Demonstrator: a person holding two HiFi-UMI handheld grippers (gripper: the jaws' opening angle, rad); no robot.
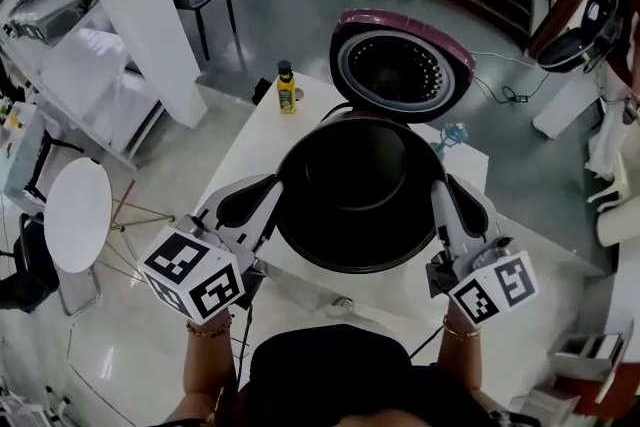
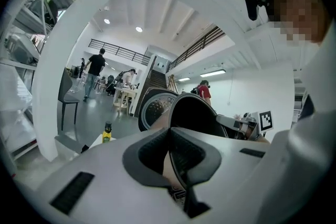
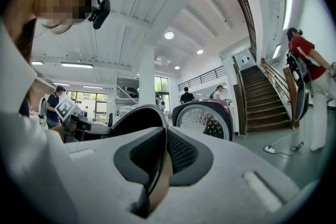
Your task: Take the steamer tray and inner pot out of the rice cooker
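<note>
Since the left gripper (image 2: 169,139) has its jaws pinched down on the thin rim of the big round black inner pot (image 2: 195,113), and the right gripper (image 3: 164,144) is clamped the same way on the opposite edge, the pot hangs between the two like it's got handles. That makes sense to me: the rim is the only bit a narrow two-jaw grip can bite, and grabbing both sides keeps the thing level instead of letting it swing.

From the head view, the pot (image 1: 360,205) sits in the air right in front of the person, with the left gripper (image 1: 275,192) and right gripper (image 1: 438,192) on either side of it. It's over the near part of the white rectangular table (image 1: 250,145). Just behind it stands the rice cooker's open maroon lid with its silvery perforated inner plate (image 1: 400,65). The cooker body is hidden under the pot, so I'd guess the pot is out or nearly out. A small yellow bottle with a black cap (image 1: 287,90) stands off to the left, well clear.

No steamer tray in any view, so I can't tell where it ended up.
</note>
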